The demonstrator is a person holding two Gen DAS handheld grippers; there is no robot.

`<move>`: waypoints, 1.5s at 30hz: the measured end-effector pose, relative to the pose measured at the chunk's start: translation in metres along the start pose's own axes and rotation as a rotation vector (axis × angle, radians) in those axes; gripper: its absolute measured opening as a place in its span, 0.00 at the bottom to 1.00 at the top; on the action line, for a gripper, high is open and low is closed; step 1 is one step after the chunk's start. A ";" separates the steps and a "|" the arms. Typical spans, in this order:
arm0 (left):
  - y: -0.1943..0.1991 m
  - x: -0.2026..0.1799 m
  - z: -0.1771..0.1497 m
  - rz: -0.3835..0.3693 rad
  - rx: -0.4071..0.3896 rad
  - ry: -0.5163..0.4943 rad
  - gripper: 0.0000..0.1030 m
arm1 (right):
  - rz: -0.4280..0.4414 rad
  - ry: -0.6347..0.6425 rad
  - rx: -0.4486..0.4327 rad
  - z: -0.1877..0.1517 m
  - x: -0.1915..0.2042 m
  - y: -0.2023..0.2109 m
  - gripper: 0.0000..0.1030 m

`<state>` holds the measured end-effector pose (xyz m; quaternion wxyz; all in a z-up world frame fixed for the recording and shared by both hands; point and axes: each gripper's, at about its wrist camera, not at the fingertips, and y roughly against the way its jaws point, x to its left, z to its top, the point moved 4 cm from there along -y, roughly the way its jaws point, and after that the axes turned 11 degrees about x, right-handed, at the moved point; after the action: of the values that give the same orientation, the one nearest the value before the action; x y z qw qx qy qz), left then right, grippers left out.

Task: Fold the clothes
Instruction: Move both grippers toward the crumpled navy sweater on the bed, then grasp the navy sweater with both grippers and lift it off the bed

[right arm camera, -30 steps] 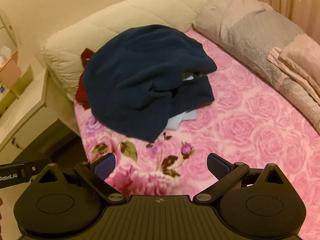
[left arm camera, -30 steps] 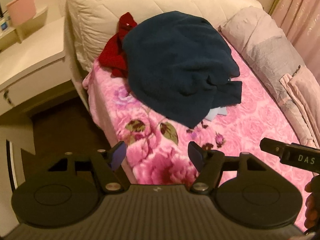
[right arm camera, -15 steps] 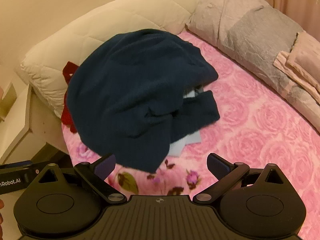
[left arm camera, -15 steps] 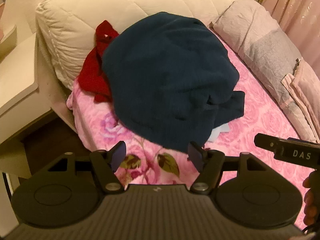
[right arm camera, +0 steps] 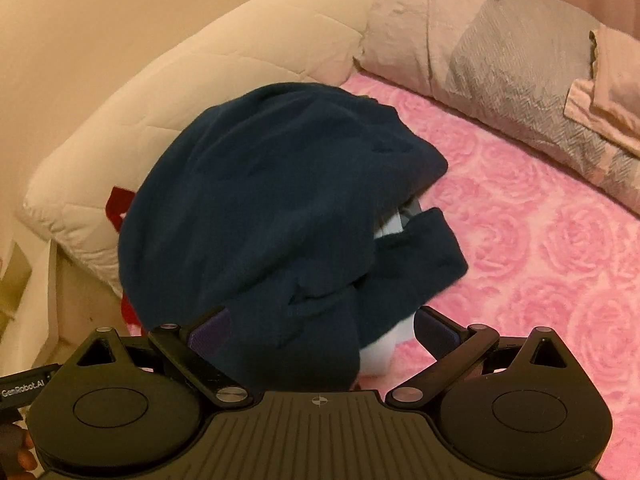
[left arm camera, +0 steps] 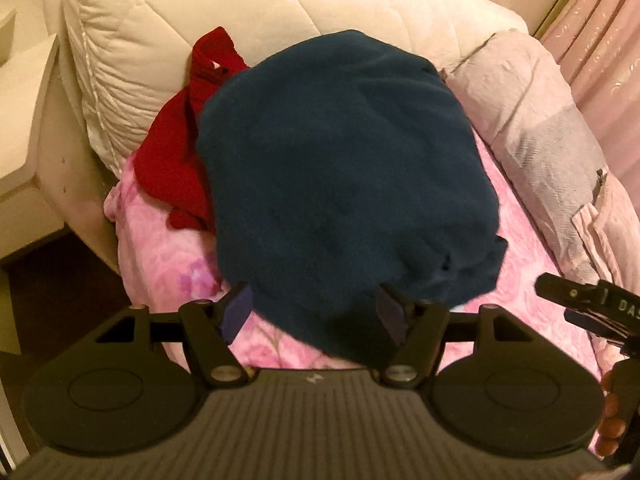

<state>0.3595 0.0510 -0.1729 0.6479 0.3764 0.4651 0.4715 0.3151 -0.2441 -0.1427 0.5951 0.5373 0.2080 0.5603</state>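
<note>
A crumpled dark navy fleece garment (left arm camera: 344, 176) lies heaped on the pink rose bedspread (left arm camera: 168, 248); it also shows in the right wrist view (right arm camera: 272, 216). A red garment (left arm camera: 180, 152) lies partly under its left side. A light blue-white cloth (right arm camera: 384, 344) pokes out beneath it. My left gripper (left arm camera: 314, 312) is open, with the navy garment's near edge between its fingers. My right gripper (right arm camera: 322, 330) is open, wide, over the garment's near right edge. Neither holds anything.
A cream quilted headboard (left arm camera: 240, 12) stands behind the pile. A grey-pink duvet roll (right arm camera: 500, 40) and folded pink cloth (right arm camera: 608, 76) lie along the bed's right side. A cream bedside cabinet (left arm camera: 20, 112) is on the left. The right gripper shows in the left wrist view (left arm camera: 592, 308).
Both grippers have moved forward toward the navy garment, which now fills more of each view and reaches between the fingers. Both stay open.
</note>
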 end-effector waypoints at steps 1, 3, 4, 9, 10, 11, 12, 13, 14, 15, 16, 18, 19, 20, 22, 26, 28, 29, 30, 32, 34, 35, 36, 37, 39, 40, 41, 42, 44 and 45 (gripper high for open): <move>-0.006 0.003 0.004 0.002 0.000 -0.006 0.63 | 0.005 -0.006 0.003 0.002 -0.001 -0.005 0.98; -0.017 0.009 0.013 0.003 0.000 -0.016 0.63 | 0.014 -0.022 0.012 0.007 -0.004 -0.016 0.98; -0.024 0.012 0.017 -0.003 0.000 -0.011 0.63 | 0.022 -0.032 0.015 0.009 -0.005 -0.022 0.97; -0.056 0.032 0.033 -0.039 0.026 0.035 0.63 | 0.065 -0.093 0.038 0.020 -0.015 -0.052 0.93; -0.061 0.036 0.035 -0.044 0.031 0.047 0.63 | 0.070 -0.104 0.039 0.023 -0.017 -0.058 0.93; -0.066 0.040 0.037 -0.050 0.036 0.059 0.63 | 0.074 -0.114 0.041 0.025 -0.019 -0.063 0.93; -0.071 0.045 0.040 -0.055 0.040 0.072 0.63 | 0.077 -0.123 0.044 0.027 -0.021 -0.068 0.93; -0.076 0.049 0.042 -0.056 0.042 0.086 0.63 | 0.082 -0.134 0.046 0.029 -0.023 -0.073 0.93; -0.080 0.054 0.044 -0.056 0.043 0.101 0.63 | 0.088 -0.145 0.046 0.031 -0.025 -0.078 0.93; -0.084 0.058 0.045 -0.056 0.044 0.116 0.63 | 0.094 -0.157 0.044 0.033 -0.027 -0.083 0.93; -0.089 0.062 0.047 -0.055 0.044 0.132 0.63 | 0.101 -0.168 0.042 0.036 -0.030 -0.088 0.93; -0.097 0.071 0.051 -0.055 0.046 0.162 0.63 | 0.115 -0.190 0.038 0.040 -0.033 -0.097 0.93; -0.102 0.075 0.053 -0.054 0.047 0.177 0.63 | 0.123 -0.201 0.035 0.042 -0.034 -0.102 0.93; -0.106 0.080 0.054 -0.054 0.047 0.192 0.63 | 0.131 -0.213 0.036 0.044 -0.035 -0.107 0.93; -0.115 0.087 0.057 -0.053 0.051 0.218 0.63 | 0.147 -0.244 0.047 0.047 -0.037 -0.119 0.93; -0.137 0.092 0.056 -0.077 0.084 0.245 0.58 | 0.186 -0.248 0.093 0.045 -0.032 -0.137 0.63; -0.140 0.090 0.058 -0.071 0.098 0.228 0.46 | 0.197 -0.217 0.133 0.042 -0.024 -0.141 0.16; -0.142 0.089 0.059 -0.066 0.104 0.218 0.32 | 0.206 -0.208 0.137 0.041 -0.020 -0.139 0.15; -0.138 0.088 0.059 -0.073 0.103 0.209 0.25 | 0.213 -0.203 0.124 0.040 -0.018 -0.133 0.11; -0.127 0.086 0.059 -0.100 0.093 0.190 0.17 | 0.227 -0.195 0.097 0.039 -0.013 -0.122 0.10; -0.111 0.083 0.058 -0.129 0.071 0.165 0.14 | 0.243 -0.194 0.062 0.039 -0.012 -0.105 0.10; -0.099 0.080 0.058 -0.144 0.050 0.147 0.13 | 0.249 -0.195 0.038 0.040 -0.012 -0.095 0.09; -0.088 0.077 0.061 -0.153 0.024 0.124 0.12 | 0.256 -0.198 0.012 0.040 -0.013 -0.083 0.09; -0.074 0.072 0.065 -0.159 -0.010 0.085 0.12 | 0.265 -0.204 -0.018 0.041 -0.014 -0.071 0.09; -0.043 0.059 0.076 -0.177 -0.084 -0.007 0.12 | 0.282 -0.216 -0.082 0.043 -0.015 -0.045 0.08; -0.026 0.050 0.081 -0.194 -0.123 -0.049 0.12 | 0.292 -0.220 -0.116 0.043 -0.016 -0.031 0.08; -0.009 0.041 0.086 -0.212 -0.160 -0.091 0.12 | 0.306 -0.225 -0.154 0.043 -0.016 -0.016 0.08; 0.009 0.030 0.091 -0.231 -0.202 -0.137 0.12 | 0.321 -0.231 -0.191 0.044 -0.017 -0.002 0.08; 0.044 0.005 0.097 -0.267 -0.287 -0.231 0.12 | 0.348 -0.241 -0.271 0.041 -0.017 0.029 0.08; 0.060 -0.007 0.098 -0.283 -0.326 -0.273 0.12 | 0.361 -0.245 -0.312 0.039 -0.018 0.045 0.08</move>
<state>0.4364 0.0555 -0.0875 0.8164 0.2582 0.3391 0.3896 0.3232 -0.2851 -0.0964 0.5820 0.5312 -0.0536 0.6133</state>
